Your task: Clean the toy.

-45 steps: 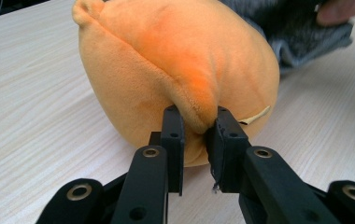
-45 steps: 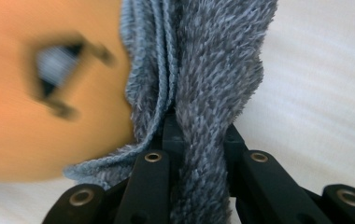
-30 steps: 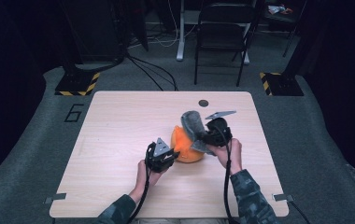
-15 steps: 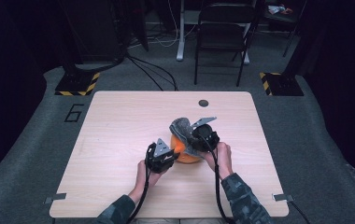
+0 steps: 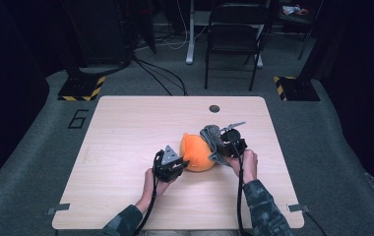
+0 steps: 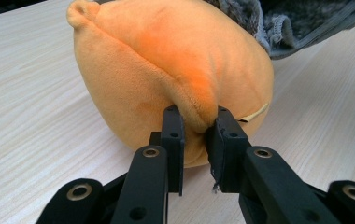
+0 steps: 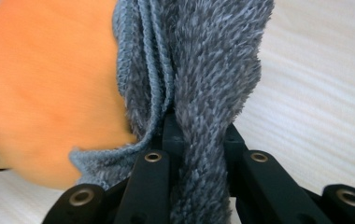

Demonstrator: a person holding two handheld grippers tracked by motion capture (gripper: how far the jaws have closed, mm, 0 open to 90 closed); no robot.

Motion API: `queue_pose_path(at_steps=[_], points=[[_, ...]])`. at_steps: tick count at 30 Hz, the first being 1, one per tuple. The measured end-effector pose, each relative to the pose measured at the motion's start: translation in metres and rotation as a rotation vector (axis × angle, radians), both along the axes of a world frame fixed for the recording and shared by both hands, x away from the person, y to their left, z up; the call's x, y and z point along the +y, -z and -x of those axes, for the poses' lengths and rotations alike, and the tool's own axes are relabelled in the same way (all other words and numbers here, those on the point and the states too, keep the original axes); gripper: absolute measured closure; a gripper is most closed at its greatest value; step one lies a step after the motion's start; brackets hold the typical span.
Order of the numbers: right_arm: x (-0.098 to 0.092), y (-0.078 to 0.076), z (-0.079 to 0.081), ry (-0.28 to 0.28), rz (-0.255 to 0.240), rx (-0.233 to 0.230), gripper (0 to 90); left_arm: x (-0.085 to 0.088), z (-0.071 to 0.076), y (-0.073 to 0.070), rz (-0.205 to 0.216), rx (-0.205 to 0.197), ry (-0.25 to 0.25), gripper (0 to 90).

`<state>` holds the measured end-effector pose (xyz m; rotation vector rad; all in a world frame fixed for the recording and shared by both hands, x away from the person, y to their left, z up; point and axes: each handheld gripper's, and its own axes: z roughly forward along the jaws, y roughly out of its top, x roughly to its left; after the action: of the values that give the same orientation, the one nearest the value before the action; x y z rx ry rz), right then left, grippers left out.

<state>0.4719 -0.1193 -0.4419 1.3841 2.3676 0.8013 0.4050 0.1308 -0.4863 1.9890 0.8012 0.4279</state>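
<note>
I've got the L gripper [image 6: 195, 133] pinching a seam fold of the orange plush [image 6: 166, 70], which sits mid tabletop [image 5: 126, 128]. R gripper [image 7: 199, 135] is clamped on the grey fuzzy cloth [image 7: 203, 60], draped against the plush's right side.

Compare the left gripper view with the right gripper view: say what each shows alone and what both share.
Left gripper view alone: the left gripper pinching a seam fold of the orange plush. Right gripper view alone: the right gripper clamped on a fold of the grey cloth. Both share the plush, the cloth against it, and the wooden table.
</note>
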Motion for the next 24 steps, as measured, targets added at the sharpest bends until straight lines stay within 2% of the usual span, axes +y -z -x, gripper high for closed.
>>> queue_pose_path(at_steps=[4,6,11,14,15,16,19,21,23,24], points=[[-0.008,0.013,-0.005,0.037,0.004,0.043,78.5,-0.001,0.001,0.000,0.002,-0.003,-0.004,77.2],[-0.012,0.021,-0.007,0.050,0.021,0.050,78.5,0.000,0.000,0.000,0.002,0.000,-0.003,77.2],[-0.021,0.038,-0.014,0.079,0.027,0.113,78.5,0.002,-0.001,0.001,0.011,0.006,-0.014,77.2],[-0.024,0.022,-0.011,0.082,0.032,0.062,78.5,0.003,-0.002,0.001,0.013,0.008,-0.016,77.2],[-0.025,0.012,-0.008,0.078,0.004,0.046,78.5,0.002,-0.002,0.001,0.016,0.002,-0.019,77.2],[-0.023,-0.005,-0.004,0.069,-0.032,-0.003,78.5,0.002,-0.002,0.001,0.016,0.002,-0.019,77.1],[-0.012,-0.026,0.005,0.016,-0.087,-0.063,78.5,0.003,-0.002,0.001,0.015,0.005,-0.017,77.0],[0.003,-0.031,0.011,-0.036,-0.094,-0.052,78.5,0.003,-0.002,0.001,0.014,0.007,-0.016,76.7],[0.018,-0.025,0.014,-0.082,-0.051,-0.041,78.6,0.003,-0.002,0.001,0.011,0.004,-0.018,75.5],[0.023,-0.021,0.014,-0.084,-0.022,-0.050,78.6,0.004,-0.002,0.000,0.008,-0.001,-0.019,73.1]])
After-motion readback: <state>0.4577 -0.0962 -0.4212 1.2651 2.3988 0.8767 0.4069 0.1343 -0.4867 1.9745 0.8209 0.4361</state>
